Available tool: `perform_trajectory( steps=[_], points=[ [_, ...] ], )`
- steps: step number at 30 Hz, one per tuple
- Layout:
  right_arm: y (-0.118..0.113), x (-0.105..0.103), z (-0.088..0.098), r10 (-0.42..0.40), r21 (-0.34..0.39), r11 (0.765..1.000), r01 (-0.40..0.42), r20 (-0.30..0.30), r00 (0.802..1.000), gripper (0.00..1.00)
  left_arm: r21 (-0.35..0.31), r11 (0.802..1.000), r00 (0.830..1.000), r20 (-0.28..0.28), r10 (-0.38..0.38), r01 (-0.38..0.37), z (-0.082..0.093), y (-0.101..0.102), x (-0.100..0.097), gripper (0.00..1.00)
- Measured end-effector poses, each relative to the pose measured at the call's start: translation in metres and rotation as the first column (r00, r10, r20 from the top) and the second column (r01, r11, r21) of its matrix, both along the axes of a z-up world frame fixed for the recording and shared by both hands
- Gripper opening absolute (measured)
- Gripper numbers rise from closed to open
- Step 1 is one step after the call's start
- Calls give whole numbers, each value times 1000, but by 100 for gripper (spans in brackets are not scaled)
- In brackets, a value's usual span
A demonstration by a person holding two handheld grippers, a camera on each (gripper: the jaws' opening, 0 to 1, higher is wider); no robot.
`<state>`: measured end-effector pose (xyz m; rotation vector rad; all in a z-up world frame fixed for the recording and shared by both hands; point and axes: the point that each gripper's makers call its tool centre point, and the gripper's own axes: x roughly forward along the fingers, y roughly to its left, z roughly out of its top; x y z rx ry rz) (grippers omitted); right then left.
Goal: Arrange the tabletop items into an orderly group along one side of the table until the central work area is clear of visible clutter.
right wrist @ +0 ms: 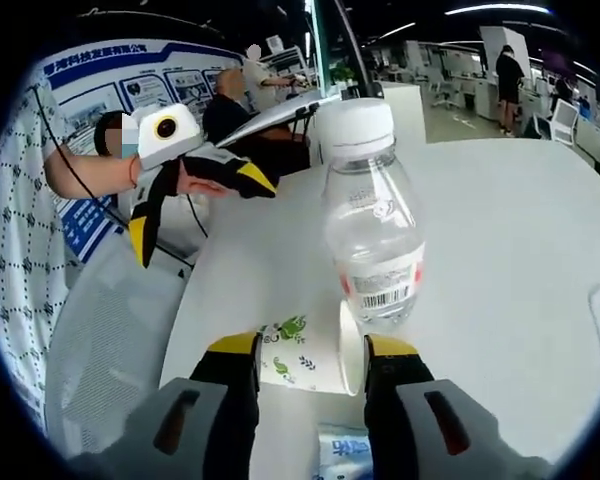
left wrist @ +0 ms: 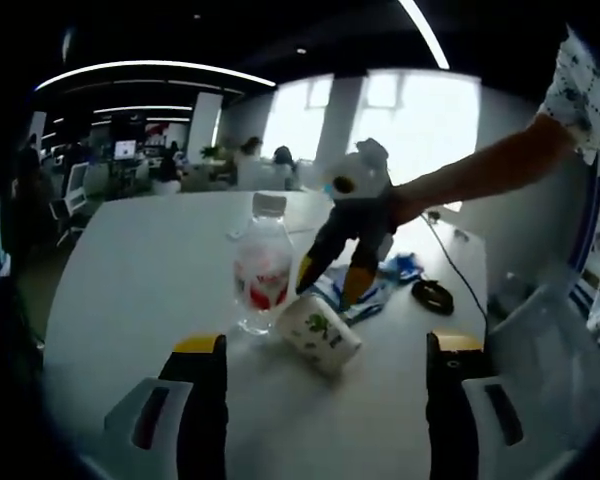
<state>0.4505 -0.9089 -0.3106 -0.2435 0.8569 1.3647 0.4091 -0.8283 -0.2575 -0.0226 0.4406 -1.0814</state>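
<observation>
Right gripper view: right claw around tipped paper cup

Open-plan office. We see rows of desks with monitors at ten o'clock in the left gripper view, seated people, ceiling light strips, large windows, and an information wall board in the right gripper view.

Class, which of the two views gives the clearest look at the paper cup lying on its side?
The left gripper view: the paper cup lies whole on the white table, beside the water bottle. In the right gripper view the cup sits between the right tool's jaws, partly hidden.
</observation>
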Motion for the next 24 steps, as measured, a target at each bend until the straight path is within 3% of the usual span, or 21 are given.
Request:
perform_trajectory(
  steps=[9,24],
  points=[
    [2,0,-5,24,-4,1000,-24,-45,999,35,-7,1000,1000,-2,1,-1,0,-1,-3,75],
    [4,-12,-7,93,-14,995,-95,-87,992,15,-4,1000,1000,-14,2,-2,-7,-1,-4,74]
  ],
)
